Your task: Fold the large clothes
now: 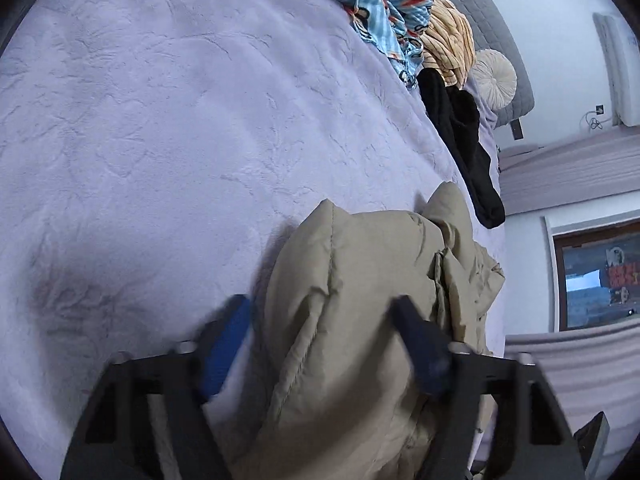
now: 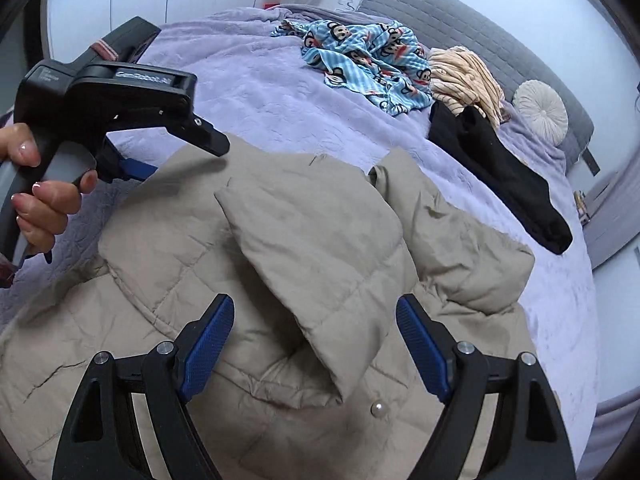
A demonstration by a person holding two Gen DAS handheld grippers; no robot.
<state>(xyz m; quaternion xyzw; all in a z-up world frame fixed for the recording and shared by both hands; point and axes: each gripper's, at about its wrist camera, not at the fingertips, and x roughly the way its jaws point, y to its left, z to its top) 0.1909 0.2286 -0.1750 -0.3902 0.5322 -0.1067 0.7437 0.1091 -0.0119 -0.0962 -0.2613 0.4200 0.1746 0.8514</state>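
A beige quilted jacket (image 2: 280, 264) lies on the lilac bed cover (image 2: 256, 92), with one sleeve (image 2: 316, 256) folded across its body. My right gripper (image 2: 316, 340) is open and empty, hovering above the sleeve's cuff. My left gripper (image 1: 320, 340) is open, its blue pads either side of a raised fold of the jacket (image 1: 352, 300), not closed on it. The left gripper also shows in the right wrist view (image 2: 160, 156), held in a hand over the jacket's far left edge.
At the head of the bed lie a blue monkey-print garment (image 2: 368, 64), a cream striped garment (image 2: 468, 76) and a black garment (image 2: 504, 172). A round white cushion (image 2: 540, 108) leans on the grey headboard (image 2: 460, 20). The bed's right edge drops off beside the jacket.
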